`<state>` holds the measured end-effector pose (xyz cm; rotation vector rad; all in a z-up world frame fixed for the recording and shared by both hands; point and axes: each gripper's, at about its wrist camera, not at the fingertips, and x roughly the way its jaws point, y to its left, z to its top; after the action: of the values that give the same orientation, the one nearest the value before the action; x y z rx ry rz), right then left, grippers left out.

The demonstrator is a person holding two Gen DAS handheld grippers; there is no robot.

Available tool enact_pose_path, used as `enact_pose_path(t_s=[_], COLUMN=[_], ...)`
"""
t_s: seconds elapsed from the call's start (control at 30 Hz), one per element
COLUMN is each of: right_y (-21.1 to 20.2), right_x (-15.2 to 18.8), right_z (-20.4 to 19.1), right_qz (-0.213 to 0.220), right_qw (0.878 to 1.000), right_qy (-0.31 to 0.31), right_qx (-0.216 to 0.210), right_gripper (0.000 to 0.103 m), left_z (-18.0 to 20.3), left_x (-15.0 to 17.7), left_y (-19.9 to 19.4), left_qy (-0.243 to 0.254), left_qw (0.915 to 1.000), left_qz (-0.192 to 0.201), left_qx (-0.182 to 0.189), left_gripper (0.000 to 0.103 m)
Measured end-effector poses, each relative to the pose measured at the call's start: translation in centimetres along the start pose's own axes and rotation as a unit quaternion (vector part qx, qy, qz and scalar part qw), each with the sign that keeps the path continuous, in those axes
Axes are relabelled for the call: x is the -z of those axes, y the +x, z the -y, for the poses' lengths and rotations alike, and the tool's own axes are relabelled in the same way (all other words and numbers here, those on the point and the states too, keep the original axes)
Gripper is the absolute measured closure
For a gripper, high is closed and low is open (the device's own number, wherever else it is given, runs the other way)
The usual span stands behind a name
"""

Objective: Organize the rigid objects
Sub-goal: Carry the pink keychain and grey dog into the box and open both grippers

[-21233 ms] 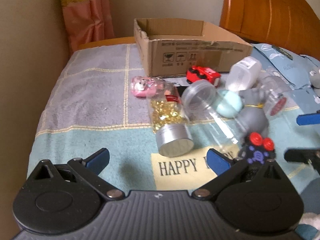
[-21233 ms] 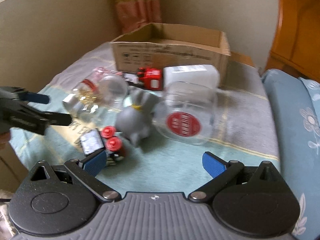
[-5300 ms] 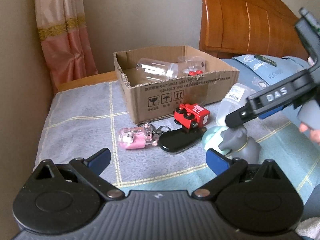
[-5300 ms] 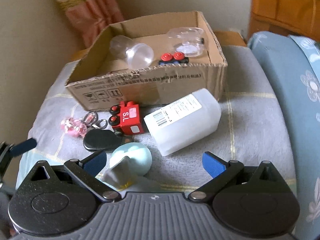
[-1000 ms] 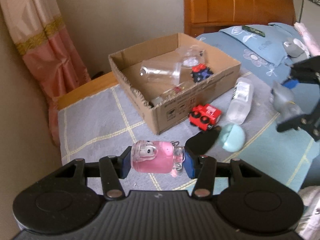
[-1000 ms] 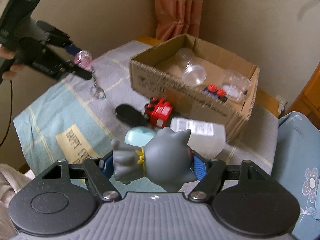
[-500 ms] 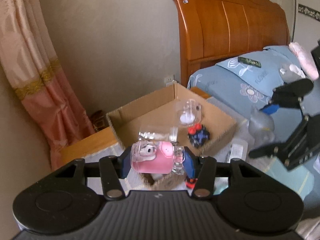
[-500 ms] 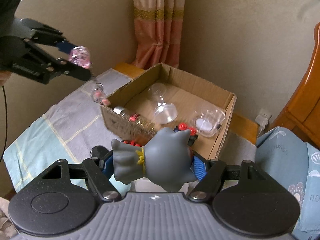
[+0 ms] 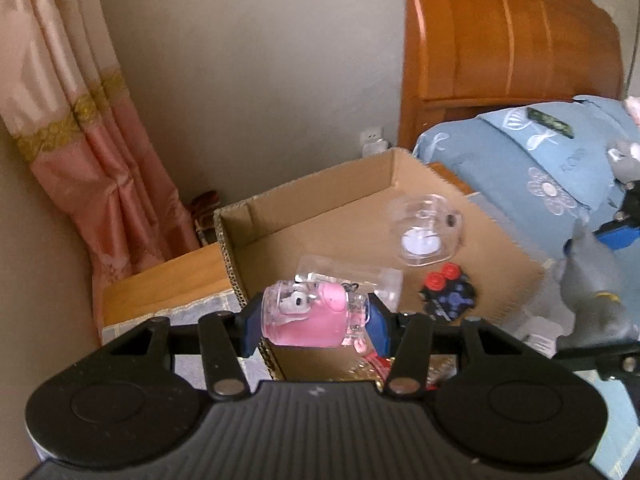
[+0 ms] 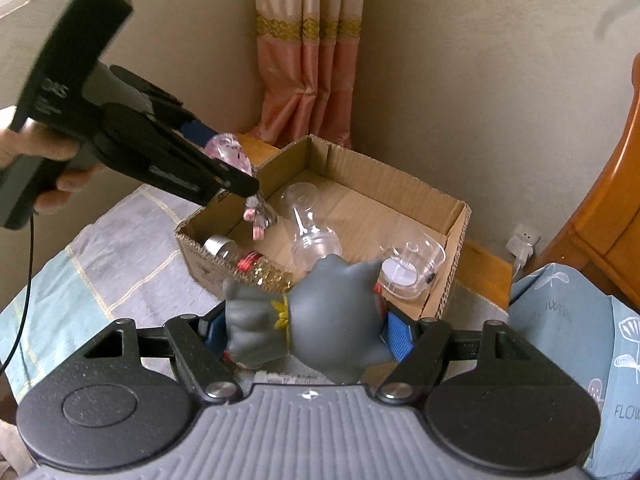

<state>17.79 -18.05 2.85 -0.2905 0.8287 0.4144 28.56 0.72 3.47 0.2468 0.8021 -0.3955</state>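
My left gripper (image 9: 314, 320) is shut on a pink keychain toy (image 9: 308, 316) and holds it above the near left corner of the open cardboard box (image 9: 320, 204). From the right wrist view the left gripper (image 10: 236, 168) hangs over the box's left corner (image 10: 192, 232) with the toy (image 10: 228, 152) and its dangling ring. My right gripper (image 10: 304, 332) is shut on a grey figurine (image 10: 324, 320), held above the box's near wall. The figurine also shows at the right of the left wrist view (image 9: 592, 280).
Inside the box lie a clear jar (image 10: 312, 236), a clear round container with a white lid (image 10: 412, 268), a bottle of yellow beads (image 10: 248, 264) and a small toy with red wheels (image 9: 448, 292). A wooden headboard (image 9: 500, 40), blue bedding (image 9: 560, 168) and a pink curtain (image 9: 80, 140) surround it.
Both grippers have carried their toys up and forward to the box. The left gripper is now over the box's left corner; the right one is above its near wall.
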Motion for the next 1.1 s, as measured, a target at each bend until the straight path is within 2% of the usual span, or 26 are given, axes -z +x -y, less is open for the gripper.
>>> enact_pose_path(t_s=[0.03,0.07,0.1,0.17,0.3,0.37,0.53,0.67,0.87,0.93,1.1], right_y=[0.3,0.7,0.9,1.5,2.7,3.6,6.0,8.3,10.2,10.6,10.7], right_x=[-0.3,-0.7,-1.0,-1.6,-2.7,-3.4,-5.3,-6.6,-7.9,-8.5,-9.4], right_z=[0.1,0.2,0.3,0.6,1.3,1.8,2.9,3.3,1.7,0.9,-0.7], right_qz=[-0.001,-0.004,-0.004,-0.006,-0.011,-0.013,-0.026,-0.046,-0.057,-0.053,-0.05], right_qw=[1.0,1.0,1.0,1.0,1.0,0.999,0.998,0.996,0.995,0.995,0.996], right_qy=[0.001,0.003,0.006,0.011,0.023,0.032,0.052,0.069,0.081,0.078,0.068], right_qx=[0.002,0.002,0.002,0.0,-0.001,0.001,0.01,0.015,-0.008,-0.015,-0.017], right_gripper=[0.025,0.025,0.025,0.025,0.025,0.025,0.024,0.024,0.024,0.021,0.005], left_z=[-0.2,-0.4,-0.6,-0.9,-1.0,-0.8,0.0,0.5,0.6,0.4,0.0], left_x=[0.0,-0.1,-0.2,-0.2,0.5,1.1,3.2,5.0,6.1,6.2,6.8], left_y=[0.3,0.4,0.5,0.1,-0.9,-1.3,-2.7,-4.0,-5.0,-5.3,-5.6], left_qy=[-0.004,-0.006,-0.011,-0.025,-0.02,-0.007,0.024,0.032,0.042,0.04,0.033], left_qw=[0.9999,0.9997,0.9995,0.999,0.9993,0.9994,0.9986,0.9984,0.9977,0.9975,0.9971], left_qz=[0.003,0.008,0.009,0.018,0.025,0.028,0.034,0.041,0.043,0.044,0.048], left_qx=[-0.009,-0.021,-0.028,-0.031,-0.017,-0.017,-0.031,-0.022,-0.033,-0.038,-0.049], left_gripper=[0.051,0.042,0.025,0.013,0.011,0.005,0.005,0.005,0.005,0.005,0.004])
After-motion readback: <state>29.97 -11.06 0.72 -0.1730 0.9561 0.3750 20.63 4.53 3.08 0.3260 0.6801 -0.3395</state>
